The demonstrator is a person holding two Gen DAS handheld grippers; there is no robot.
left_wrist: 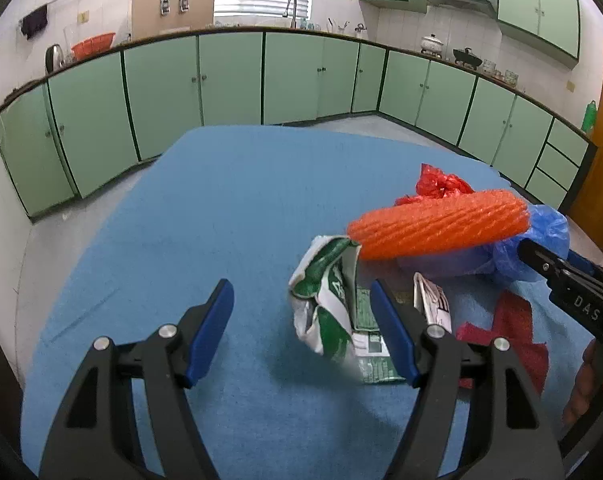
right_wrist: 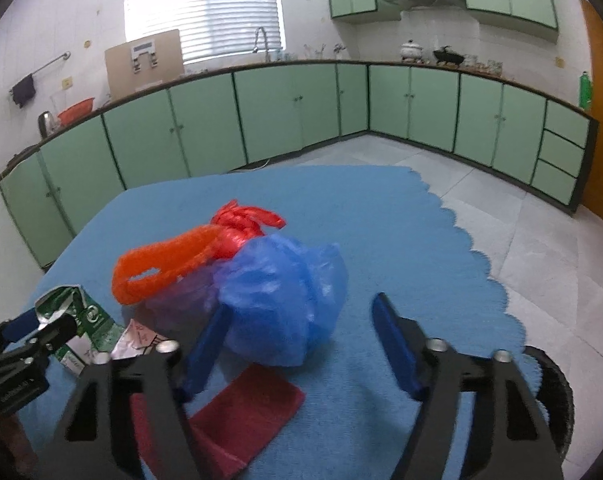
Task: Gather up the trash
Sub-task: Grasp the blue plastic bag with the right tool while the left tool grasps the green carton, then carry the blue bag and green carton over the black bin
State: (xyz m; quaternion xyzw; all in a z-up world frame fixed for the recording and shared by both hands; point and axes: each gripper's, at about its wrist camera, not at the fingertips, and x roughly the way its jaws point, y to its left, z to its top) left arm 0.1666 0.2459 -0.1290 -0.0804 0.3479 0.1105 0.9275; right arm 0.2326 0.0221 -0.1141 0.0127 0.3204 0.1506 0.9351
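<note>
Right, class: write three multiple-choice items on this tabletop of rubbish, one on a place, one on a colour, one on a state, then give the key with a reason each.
1. Where does the orange foam net lie?
A. on the bags and carton
B. on the floor
C. on the counter

2. What colour is the cloth on the table?
A. green
B. blue
C. white

3. How is the green-and-white carton?
A. sealed and upright
B. crushed and torn open
C. held in a gripper

Key: 1 A, its ends rest on the blue bag and the carton. 2 B, blue fabric covers the top. 3 B, its walls are crumpled, and the left gripper stands open.
</note>
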